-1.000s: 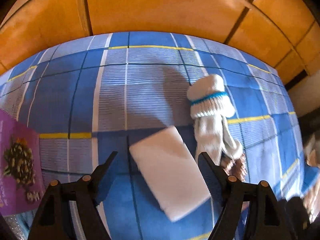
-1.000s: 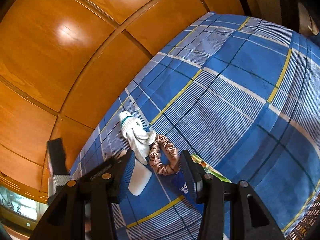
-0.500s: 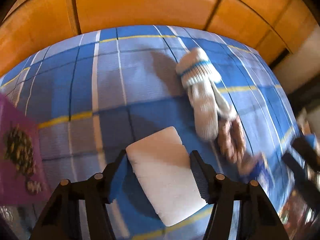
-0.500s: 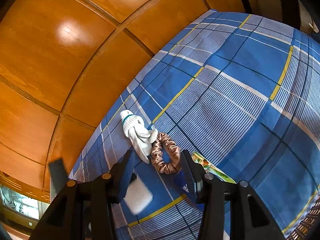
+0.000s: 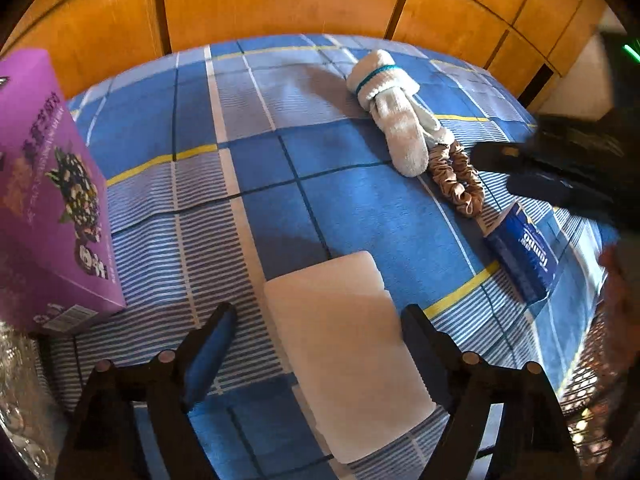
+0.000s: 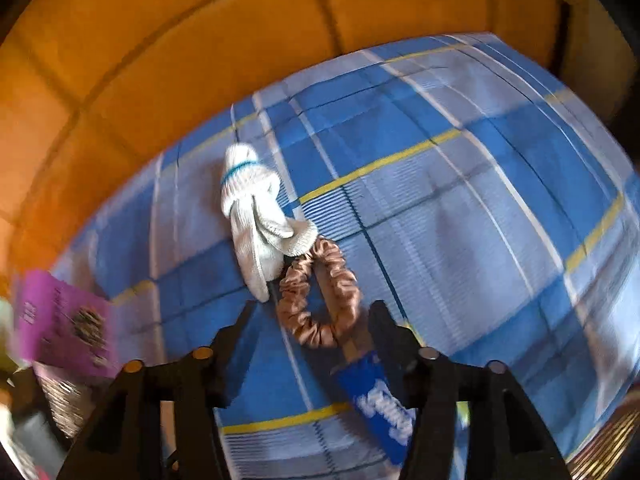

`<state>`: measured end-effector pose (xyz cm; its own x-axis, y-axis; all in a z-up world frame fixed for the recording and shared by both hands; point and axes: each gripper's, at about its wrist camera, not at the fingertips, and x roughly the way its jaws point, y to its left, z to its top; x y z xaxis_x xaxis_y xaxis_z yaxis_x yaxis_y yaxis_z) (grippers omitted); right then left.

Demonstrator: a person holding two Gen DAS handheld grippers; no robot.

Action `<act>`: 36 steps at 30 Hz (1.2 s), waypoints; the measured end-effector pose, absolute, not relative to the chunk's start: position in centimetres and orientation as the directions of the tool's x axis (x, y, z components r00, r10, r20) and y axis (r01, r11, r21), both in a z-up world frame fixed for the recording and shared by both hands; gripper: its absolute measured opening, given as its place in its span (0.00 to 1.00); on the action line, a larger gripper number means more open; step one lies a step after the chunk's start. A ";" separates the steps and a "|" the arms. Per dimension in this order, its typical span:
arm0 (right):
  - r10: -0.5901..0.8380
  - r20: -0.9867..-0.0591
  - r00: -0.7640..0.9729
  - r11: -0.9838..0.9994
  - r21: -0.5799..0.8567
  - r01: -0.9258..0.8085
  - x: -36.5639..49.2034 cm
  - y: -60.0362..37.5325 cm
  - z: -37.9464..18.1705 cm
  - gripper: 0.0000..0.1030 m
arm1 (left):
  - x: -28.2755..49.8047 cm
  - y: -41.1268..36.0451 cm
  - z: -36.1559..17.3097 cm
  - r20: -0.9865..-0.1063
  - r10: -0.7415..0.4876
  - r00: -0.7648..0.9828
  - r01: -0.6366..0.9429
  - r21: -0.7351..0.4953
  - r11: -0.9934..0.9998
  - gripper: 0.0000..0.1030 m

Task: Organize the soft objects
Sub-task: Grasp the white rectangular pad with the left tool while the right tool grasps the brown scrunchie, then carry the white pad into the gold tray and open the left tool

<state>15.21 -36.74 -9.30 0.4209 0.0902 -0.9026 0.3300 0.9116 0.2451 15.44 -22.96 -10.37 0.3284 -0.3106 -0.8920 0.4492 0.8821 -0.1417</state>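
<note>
Sponge (image 5: 344, 352) looks light and squashy; left fingers (image 5: 320, 344) open astride it, right fingers (image 6: 316, 332) open over scrunchie (image 6: 320, 300).

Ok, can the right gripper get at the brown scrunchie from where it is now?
Probably yes. The right gripper has its jaws open, with the brown scrunchie lying flat just ahead between them. Nothing covers it, though the white sock touches its far end and the blue tissue pack lies close by.

Motion blur smears the purple box (image 6: 66, 322) in the right wrist view.
</note>
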 end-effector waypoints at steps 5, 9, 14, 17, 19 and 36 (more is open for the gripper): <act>0.043 -0.940 0.339 0.947 0.147 0.286 16.5 -35.7 -12.0 0.57 | 14.0 -21.3 -10.3 -0.856 -0.353 0.377 0.471 -0.150 0.869 0.77; 0.017 -0.937 0.350 0.947 0.127 0.295 15.9 -36.1 -12.0 0.15 | 13.0 -20.5 -10.1 -0.824 -0.410 0.392 0.499 -0.184 0.847 0.60; 0.036 -0.938 0.344 0.940 0.148 0.308 15.6 -36.8 -12.6 0.16 | 12.5 -20.0 -10.1 -0.812 -0.434 0.390 0.508 -0.204 0.837 0.53; 0.071 -0.933 0.352 0.923 0.195 0.332 15.2 -37.7 -12.8 0.16 | 12.6 -20.3 -9.6 -0.820 -0.432 0.376 0.506 -0.209 0.837 0.53; 0.075 -0.933 0.352 0.920 0.201 0.336 15.1 -37.9 -12.8 0.16 | 12.8 -21.1 -8.2 -0.810 -0.431 0.398 0.521 -0.187 0.833 0.53; -0.063 -0.932 0.358 0.975 0.018 0.220 15.5 -33.4 -13.3 0.20 | 25.3 -15.3 9.3 -0.654 -0.279 0.704 0.240 -0.150 0.959 0.55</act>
